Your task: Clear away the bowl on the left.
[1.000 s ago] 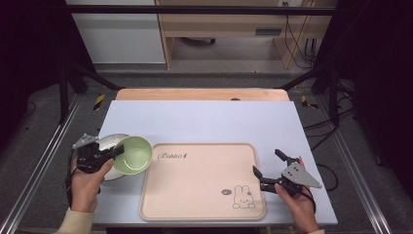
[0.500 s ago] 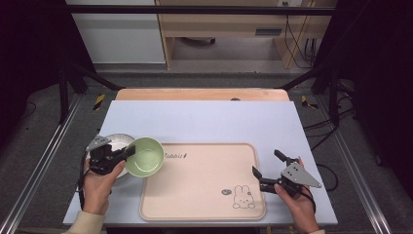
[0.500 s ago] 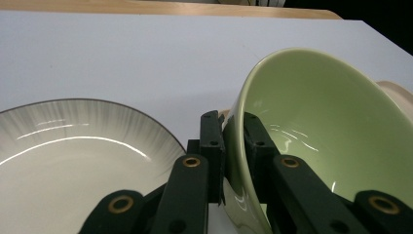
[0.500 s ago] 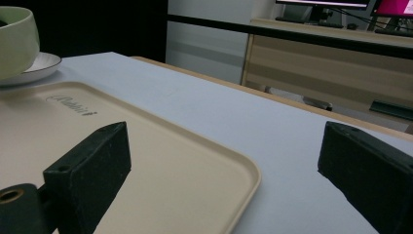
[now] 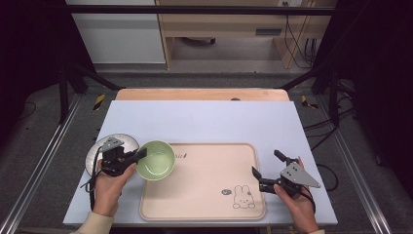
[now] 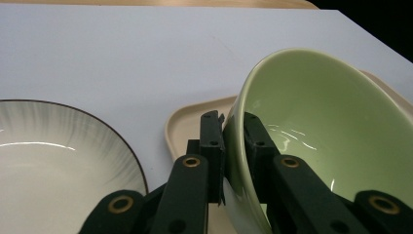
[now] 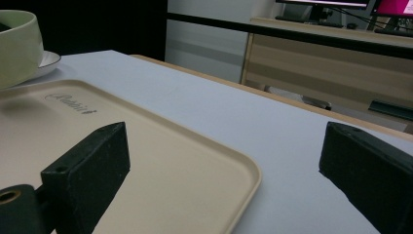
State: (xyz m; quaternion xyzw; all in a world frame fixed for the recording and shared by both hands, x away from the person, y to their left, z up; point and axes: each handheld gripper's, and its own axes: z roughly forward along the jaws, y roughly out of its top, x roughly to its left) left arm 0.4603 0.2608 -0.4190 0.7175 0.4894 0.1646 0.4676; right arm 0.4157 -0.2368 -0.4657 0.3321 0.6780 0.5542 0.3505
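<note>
Transfer of the green bowl onto the tray is in hand: the left gripper pinches its rim (one jaw inside, one outside), the bowl tilted over the tray's near-left corner, beside the plate. Next, probably, lower and release. The right gripper rests wide open at the tray's right edge, forearm low.

Glossy green bowl tilts above the tray's near-left corner.
</note>
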